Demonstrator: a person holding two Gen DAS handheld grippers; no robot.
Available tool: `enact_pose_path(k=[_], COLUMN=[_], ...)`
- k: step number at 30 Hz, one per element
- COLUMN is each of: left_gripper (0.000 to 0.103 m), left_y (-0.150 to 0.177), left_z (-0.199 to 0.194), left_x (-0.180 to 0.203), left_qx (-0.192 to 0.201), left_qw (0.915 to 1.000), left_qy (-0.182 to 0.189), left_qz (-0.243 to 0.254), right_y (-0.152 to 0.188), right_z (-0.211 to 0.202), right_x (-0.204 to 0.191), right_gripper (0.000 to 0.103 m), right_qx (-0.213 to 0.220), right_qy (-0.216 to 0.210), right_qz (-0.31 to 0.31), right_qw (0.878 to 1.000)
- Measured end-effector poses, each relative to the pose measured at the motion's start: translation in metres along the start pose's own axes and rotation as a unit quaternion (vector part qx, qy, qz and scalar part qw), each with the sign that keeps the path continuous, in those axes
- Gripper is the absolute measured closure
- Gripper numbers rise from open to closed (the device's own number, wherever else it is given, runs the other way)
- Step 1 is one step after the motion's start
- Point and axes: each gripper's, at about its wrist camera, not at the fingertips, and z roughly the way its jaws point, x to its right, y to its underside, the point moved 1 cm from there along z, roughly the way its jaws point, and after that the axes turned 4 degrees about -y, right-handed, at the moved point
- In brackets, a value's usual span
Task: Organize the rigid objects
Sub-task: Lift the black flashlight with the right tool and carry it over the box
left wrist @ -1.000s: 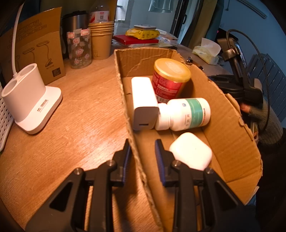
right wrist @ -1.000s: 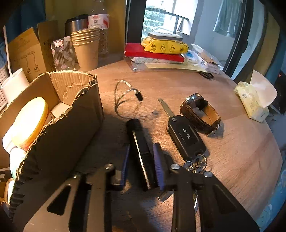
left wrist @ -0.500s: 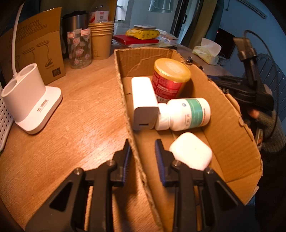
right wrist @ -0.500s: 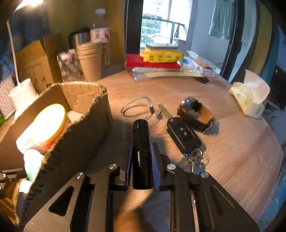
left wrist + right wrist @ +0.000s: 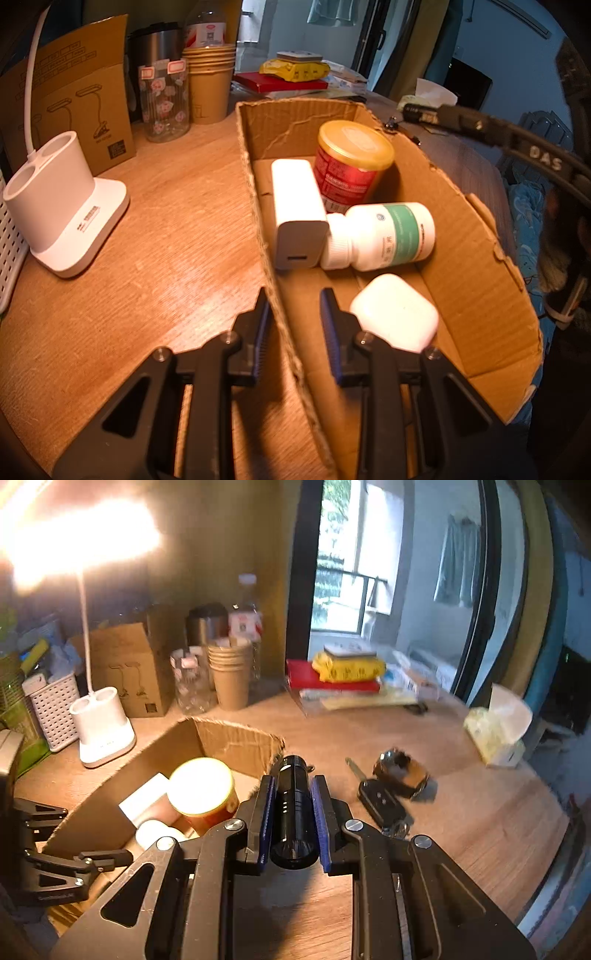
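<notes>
The right gripper point(image 5: 293, 812) is clamping a black flashlight point(image 5: 293, 805) between its jaws, holding it lifted off the bench point(image 5: 480, 812) just beside the far corner of the cardboard box point(image 5: 229, 738). The left gripper point(image 5: 295, 332) is straddling the near wall of the cardboard box point(image 5: 480, 280), its jaws drawn in narrowly with one finger outside and one inside the wall. Inside the box, a red can with a yellow lid point(image 5: 351, 162) is standing toward the far end, a white power adapter point(image 5: 297, 214) is lying just beside it, a white pill bottle with a green label point(image 5: 384, 236) is lying on its side touching the adapter, and a white earbud case point(image 5: 395, 314) is sitting nearest the left gripper. Outside the box, beyond its far corner, a car key point(image 5: 380, 801) and a wristwatch point(image 5: 400, 771) are lying together on the bench.
</notes>
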Motion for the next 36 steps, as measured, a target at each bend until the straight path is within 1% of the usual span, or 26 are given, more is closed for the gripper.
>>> enact_pose_path(k=[5, 10, 17, 20, 24, 27, 36], left_gripper=[0.075, 0.075, 0.075, 0.075, 0.075, 0.075, 0.075], left_y=[0.0, 0.0, 0.0, 0.0, 0.0, 0.0, 0.0], left_z=[0.0, 0.0, 0.0, 0.0, 0.0, 0.0, 0.0], left_x=[0.0, 0.0, 0.0, 0.0, 0.0, 0.0, 0.0], left_qx=[0.0, 0.0, 0.0, 0.0, 0.0, 0.0, 0.0], left_qw=[1.0, 1.0, 1.0, 1.0, 1.0, 1.0, 1.0], left_qy=[0.0, 0.0, 0.0, 0.0, 0.0, 0.0, 0.0], left_qz=[0.0, 0.0, 0.0, 0.0, 0.0, 0.0, 0.0], right_y=[-0.006, -0.015, -0.023, -0.024, -0.023, -0.02, -0.007], right_z=[-0.01, -0.027, -0.05, -0.052, -0.055, -0.054, -0.042], right_x=[-0.01, -0.023, -0.049, -0.059, -0.071, -0.08, -0.097], right_gripper=[0.082, 0.082, 0.082, 0.081, 0.082, 0.082, 0.082], right_qx=[0.01, 0.031, 0.056, 0.058, 0.061, 0.058, 0.036], right_qy=[-0.004, -0.01, -0.015, -0.026, -0.052, -0.067, -0.09], right_qz=[-0.015, -0.026, -0.065, -0.076, -0.083, -0.089, -0.099], right_qw=[1.0, 0.999, 0.996, 0.995, 0.993, 0.992, 0.99])
